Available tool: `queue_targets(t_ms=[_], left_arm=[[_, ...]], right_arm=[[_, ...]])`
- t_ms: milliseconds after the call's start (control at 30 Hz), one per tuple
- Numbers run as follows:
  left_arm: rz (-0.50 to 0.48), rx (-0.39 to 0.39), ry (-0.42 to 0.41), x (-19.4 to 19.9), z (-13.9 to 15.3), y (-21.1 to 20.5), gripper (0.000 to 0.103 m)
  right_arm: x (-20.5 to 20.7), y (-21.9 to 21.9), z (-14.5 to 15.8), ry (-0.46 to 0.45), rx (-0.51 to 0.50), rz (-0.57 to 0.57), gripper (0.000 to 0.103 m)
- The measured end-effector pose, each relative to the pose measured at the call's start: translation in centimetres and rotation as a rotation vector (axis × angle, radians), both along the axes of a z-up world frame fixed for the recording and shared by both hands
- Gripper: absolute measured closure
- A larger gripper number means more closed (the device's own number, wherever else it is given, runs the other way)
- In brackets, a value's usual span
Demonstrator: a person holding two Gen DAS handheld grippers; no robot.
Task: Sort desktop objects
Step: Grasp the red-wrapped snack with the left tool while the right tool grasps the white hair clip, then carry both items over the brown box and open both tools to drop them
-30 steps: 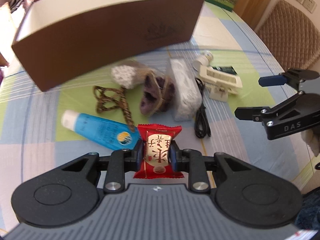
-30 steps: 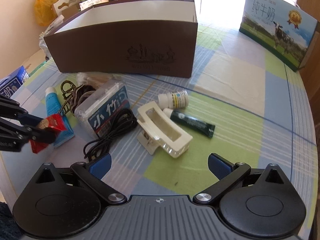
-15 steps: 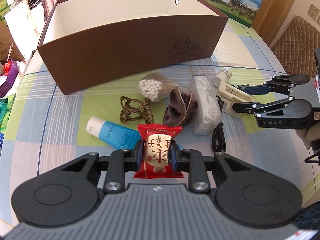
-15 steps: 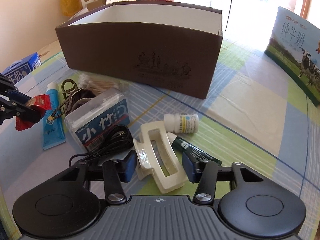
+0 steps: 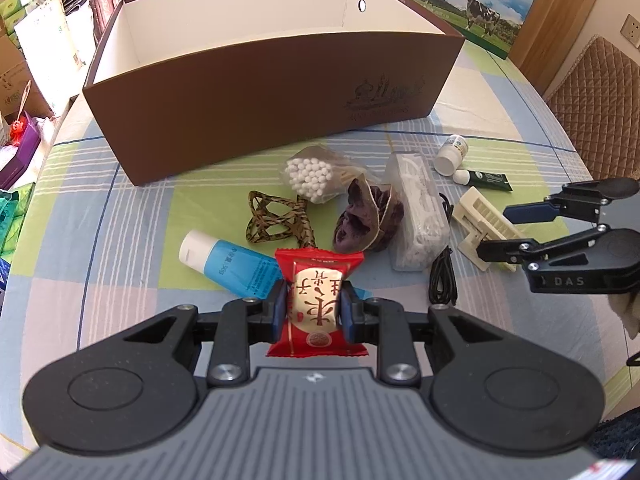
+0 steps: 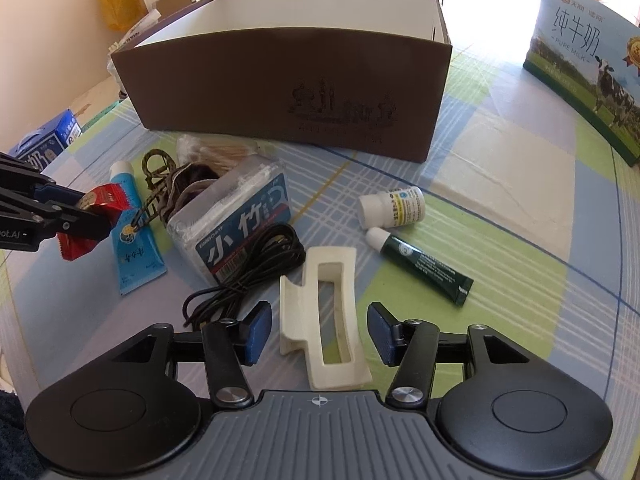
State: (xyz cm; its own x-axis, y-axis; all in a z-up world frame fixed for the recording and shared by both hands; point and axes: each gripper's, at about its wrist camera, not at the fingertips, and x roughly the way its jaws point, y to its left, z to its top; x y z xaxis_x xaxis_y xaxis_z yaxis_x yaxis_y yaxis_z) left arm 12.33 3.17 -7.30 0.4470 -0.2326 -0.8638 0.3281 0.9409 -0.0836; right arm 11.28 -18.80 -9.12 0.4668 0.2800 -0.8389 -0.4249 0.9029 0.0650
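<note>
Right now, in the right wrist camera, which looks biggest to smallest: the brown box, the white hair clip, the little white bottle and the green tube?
1. Brown box, by far the biggest.
2. White hair clip, though it lies nearest the camera, which flatters it.
3 and 4. Green tube and white bottle: the tube is longer, the bottle fatter, too close to rank.

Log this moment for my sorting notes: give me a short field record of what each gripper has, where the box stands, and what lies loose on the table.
left gripper: shut on red snack packet, held above the table
right gripper: jaws opening, pads clear of cream hair claw lying between them
brown box: open, behind the clutter, nothing visible inside
loose items: blue tube, cotton swabs, black cable, white bottle, green tube
table: checked cloth
</note>
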Motion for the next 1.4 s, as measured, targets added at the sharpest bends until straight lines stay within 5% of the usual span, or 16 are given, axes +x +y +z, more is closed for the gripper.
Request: queue_targets(t_ms=[133,367,700,1100,1400], left_arm=[[0.014,-0.001,-0.002,-0.2,0.0,0.3,0.08],[0.015,-0.006,-0.011,-0.4,0.3,0.3,0.08],[-0.008,-0.052,-0.087,1.1,3.3,0.0,0.08],[-0.001,-0.059,-0.251,9.1,8.1,-0.4,0.08],[0.033,-0.03,-0.268,17.0,8.3,-0.5,0.08]], right_arm=[[0.2,0.3,-0.8,0.016,-0.028,-0.001,0.065],[-0.9,-0.1,-0.2,0.042,-0.002,0.009,0.065],[0.8,0.0,5.7,-0.048,0.107,0.001,0.065],[9.1,4.4,12.2,-0.223,0.148,0.098,0.065],[17.0,7.5,11.9,-0.239,0.123,0.088,0.065]])
